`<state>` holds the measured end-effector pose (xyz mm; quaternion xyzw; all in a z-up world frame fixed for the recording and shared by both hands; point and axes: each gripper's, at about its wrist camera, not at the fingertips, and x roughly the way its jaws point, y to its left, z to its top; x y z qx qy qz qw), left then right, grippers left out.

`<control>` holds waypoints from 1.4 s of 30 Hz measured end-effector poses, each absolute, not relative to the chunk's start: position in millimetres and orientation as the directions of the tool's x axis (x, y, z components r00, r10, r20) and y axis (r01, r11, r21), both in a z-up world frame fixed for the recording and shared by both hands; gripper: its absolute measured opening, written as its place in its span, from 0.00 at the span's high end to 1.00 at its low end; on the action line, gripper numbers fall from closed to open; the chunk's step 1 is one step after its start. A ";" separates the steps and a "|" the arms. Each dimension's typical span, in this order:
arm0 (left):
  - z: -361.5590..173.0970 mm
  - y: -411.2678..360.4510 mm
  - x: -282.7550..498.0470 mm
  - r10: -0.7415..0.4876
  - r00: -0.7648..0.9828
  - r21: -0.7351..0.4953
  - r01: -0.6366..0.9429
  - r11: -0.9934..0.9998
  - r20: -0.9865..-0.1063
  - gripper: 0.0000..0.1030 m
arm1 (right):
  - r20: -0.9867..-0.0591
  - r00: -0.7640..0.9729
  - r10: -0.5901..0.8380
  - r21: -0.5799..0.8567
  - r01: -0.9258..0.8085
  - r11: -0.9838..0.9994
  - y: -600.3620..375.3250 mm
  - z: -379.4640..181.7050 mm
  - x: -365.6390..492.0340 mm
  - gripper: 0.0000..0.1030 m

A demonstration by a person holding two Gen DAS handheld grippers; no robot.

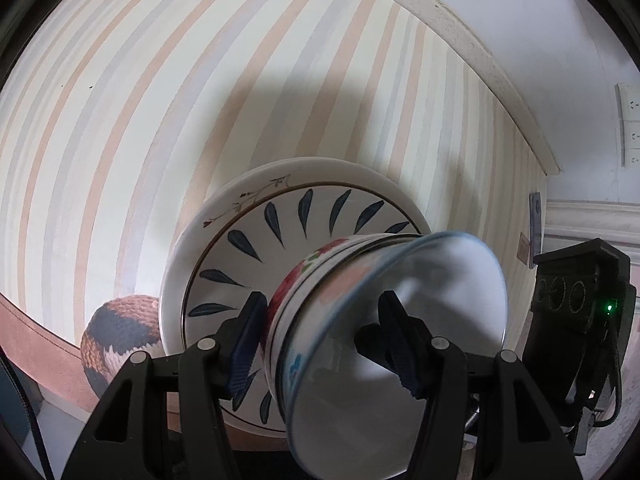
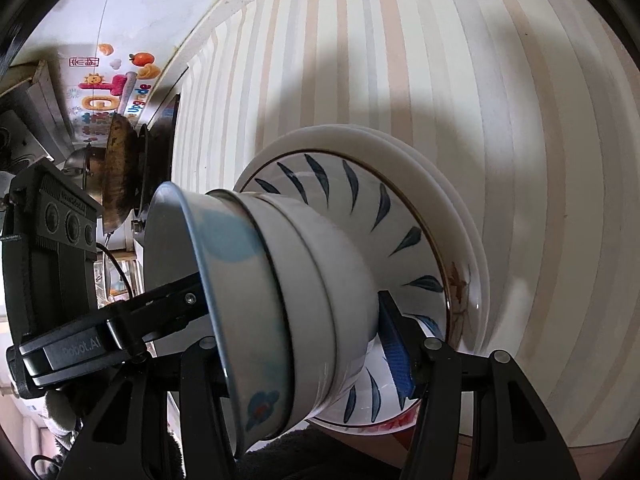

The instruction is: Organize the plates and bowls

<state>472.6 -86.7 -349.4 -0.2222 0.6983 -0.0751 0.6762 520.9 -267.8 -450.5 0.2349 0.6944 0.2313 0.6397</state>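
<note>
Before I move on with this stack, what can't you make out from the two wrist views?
- Left wrist: the nested bowl stack hides most of the leaf-pattern plate; top bowl's rim is motion-blurred.
- Right wrist: the left hand-held gripper reaches into the bowls; its tips are hidden.
- Both views: what supports the plates is cut off.

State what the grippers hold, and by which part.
Both the left gripper and right gripper clamp the nested bowl stack: one finger inside the top bowl, one under the base.
</note>
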 end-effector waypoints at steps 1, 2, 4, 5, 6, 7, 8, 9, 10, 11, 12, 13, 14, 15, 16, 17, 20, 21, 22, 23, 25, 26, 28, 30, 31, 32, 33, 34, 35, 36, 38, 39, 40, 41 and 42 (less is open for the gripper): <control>-349.6 -87.3 473.1 -0.411 0.013 -0.405 -0.207 0.891 -0.911 0.46 | -0.783 -0.069 0.619 0.618 0.030 0.785 -267.4 -449.9 520.7 0.44; -349.9 -89.1 473.6 -0.410 0.014 -0.404 -0.206 0.891 -0.912 0.46 | -0.783 -0.068 0.618 0.617 0.029 0.786 -267.6 -449.7 520.7 0.44; -350.4 -87.8 474.1 -0.412 0.013 -0.406 -0.201 0.891 -0.911 0.46 | -0.784 -0.068 0.617 0.616 0.031 0.787 -269.1 -449.4 520.1 0.44; -350.3 -87.9 473.9 -0.412 0.012 -0.406 -0.198 0.892 -0.911 0.46 | -0.785 -0.068 0.616 0.616 0.032 0.787 -268.8 -449.3 519.9 0.44; -349.5 -88.2 473.8 -0.410 0.012 -0.405 -0.194 0.894 -0.912 0.47 | -0.785 -0.068 0.615 0.615 0.034 0.788 -269.9 -449.1 519.3 0.44; -348.1 -89.1 473.2 -0.409 0.014 -0.404 -0.190 0.895 -0.913 0.47 | -0.788 -0.066 0.612 0.611 0.035 0.791 -270.3 -448.8 518.7 0.44; -345.4 -90.5 472.5 -0.402 0.018 -0.398 -0.182 0.899 -0.915 0.47 | -0.797 -0.062 0.601 0.600 0.033 0.799 -270.7 -447.9 518.3 0.44; -341.5 -92.0 471.8 -0.390 0.026 -0.389 -0.171 0.905 -0.920 0.47 | -0.806 -0.055 0.589 0.589 0.025 0.808 -272.2 -444.8 517.9 0.44; -337.4 -93.2 471.0 -0.378 0.037 -0.379 -0.162 0.911 -0.925 0.47 | -0.809 -0.049 0.585 0.585 0.022 0.811 -273.1 -442.2 517.4 0.44; -333.5 -93.9 470.6 -0.366 0.044 -0.368 -0.151 0.917 -0.930 0.47 | -0.815 -0.038 0.578 0.578 0.015 0.816 -274.7 -437.6 516.9 0.44; -329.2 -94.6 470.4 -0.353 0.051 -0.356 -0.140 0.924 -0.934 0.47 | -0.821 -0.027 0.571 0.571 0.007 0.821 -275.8 -432.9 516.0 0.44; -323.9 -95.3 469.8 -0.337 0.062 -0.342 -0.127 0.931 -0.940 0.47 | -0.826 -0.017 0.564 0.564 0.001 0.826 -276.5 -428.4 515.1 0.44; -317.3 -95.5 468.5 -0.319 0.076 -0.326 -0.112 0.939 -0.945 0.47 | -0.832 -0.004 0.555 0.555 -0.004 0.832 -277.2 -422.8 513.7 0.44; -312.1 -95.4 466.6 -0.305 0.087 -0.313 -0.100 0.944 -0.948 0.47 | -0.840 0.015 0.543 0.543 -0.011 0.840 -278.9 -415.1 511.8 0.44; -306.4 -95.1 464.3 -0.290 0.098 -0.298 -0.089 0.950 -0.952 0.47 | -0.849 0.029 0.528 0.528 -0.017 0.849 -279.7 -408.3 509.5 0.43; -298.6 -94.7 460.4 -0.274 0.111 -0.283 -0.075 0.956 -0.955 0.47 | -0.857 0.045 0.514 0.514 -0.021 0.858 -280.9 -401.5 507.1 0.43; -281.0 -90.3 448.4 -0.240 0.151 -0.247 -0.028 0.969 -0.959 0.46 | -0.876 0.106 0.471 0.471 -0.030 0.882 -284.2 -375.9 496.1 0.32; -277.1 -89.8 444.9 -0.233 0.161 -0.239 -0.019 0.971 -0.959 0.46 | -0.882 0.128 0.454 0.454 -0.032 0.891 -285.1 -366.8 491.6 0.27; -271.8 -88.2 439.9 -0.222 0.175 -0.227 -0.007 0.974 -0.959 0.46 | -0.888 0.148 0.435 0.436 -0.033 0.900 -285.9 -358.3 487.2 0.15; -264.7 -84.2 432.6 -0.216 0.197 -0.219 0.007 0.976 -0.956 0.44 | -0.894 0.172 0.414 0.414 -0.036 0.910 -285.9 -349.3 481.5 0.10; -254.8 -79.9 424.2 -0.205 0.231 -0.204 0.027 0.979 -0.951 0.21 | -0.905 0.229 0.358 0.360 -0.038 0.932 -284.4 -326.9 465.6 0.10; -248.8 -76.4 418.3 -0.191 0.255 -0.187 0.038 0.982 -0.948 0.16 | -0.907 0.246 0.340 0.342 -0.036 0.939 -283.8 -319.7 459.9 0.09; -236.8 -70.8 406.5 -0.166 0.305 -0.154 0.060 0.986 -0.938 0.09 | -0.905 0.303 0.299 0.309 -0.018 0.951 -280.9 -299.7 440.2 0.08; -225.2 -64.6 395.2 -0.156 0.343 -0.139 0.074 0.988 -0.926 0.09 | -0.899 0.348 0.266 0.285 0.004 0.958 -277.6 -282.4 421.7 0.08; -217.1 -60.2 387.7 -0.162 0.362 -0.139 0.088 0.986 -0.918 0.09 | -0.896 0.366 0.251 0.274 0.011 0.962 -275.2 -275.0 413.4 0.07; -211.3 -57.0 382.5 -0.166 0.375 -0.139 0.098 0.985 -0.912 0.09 | -0.892 0.386 0.235 0.263 0.019 0.965 -272.0 -266.8 404.1 0.07; -204.8 -55.2 376.2 -0.167 0.391 -0.136 0.107 0.985 -0.905 0.09 | -0.887 0.406 0.220 0.252 0.028 0.967 -269.0 -258.6 394.3 0.07; -197.6 -53.1 369.3 -0.168 0.408 -0.131 0.117 0.984 -0.897 0.09 | -0.878 0.431 0.208 0.246 0.034 0.969 -266.2 -249.4 382.6 0.07; -190.5 -52.0 362.1 -0.171 0.423 -0.129 0.127 0.984 -0.890 0.08 | -0.869 0.453 0.199 0.242 0.038 0.970 -263.3 -240.5 371.1 0.06; -183.8 -50.4 354.8 -0.172 0.436 -0.127 0.132 0.983 -0.883 0.08 | -0.864 0.465 0.190 0.237 0.043 0.971 -260.1 -233.8 363.4 0.06; -169.5 -48.3 338.9 -0.168 0.466 -0.116 0.138 0.984 -0.869 0.08 | -0.850 0.494 0.184 0.240 0.052 0.969 -256.6 -219.0 342.3 0.06; -161.1 -47.0 329.3 -0.160 0.486 -0.104 0.140 0.985 -0.859 0.08 | -0.845 0.501 0.185 0.243 0.051 0.969 -253.7 -212.9 334.1 0.06; -155.7 -46.7 324.0 -0.154 0.496 -0.096 0.141 0.985 -0.855 0.08 | -0.837 0.516 0.181 0.240 0.049 0.969 -252.2 -203.4 321.6 0.06; -148.5 -45.5 315.1 -0.148 0.510 -0.090 0.138 0.986 -0.847 0.08 | -0.832 0.526 0.177 0.237 0.048 0.970 -250.8 -197.8 312.9 0.06; -142.9 -43.9 308.0 -0.144 0.524 -0.086 0.133 0.987 -0.840 0.08 | -0.821 0.544 0.173 0.233 0.043 0.972 -248.6 -188.5 299.0 0.06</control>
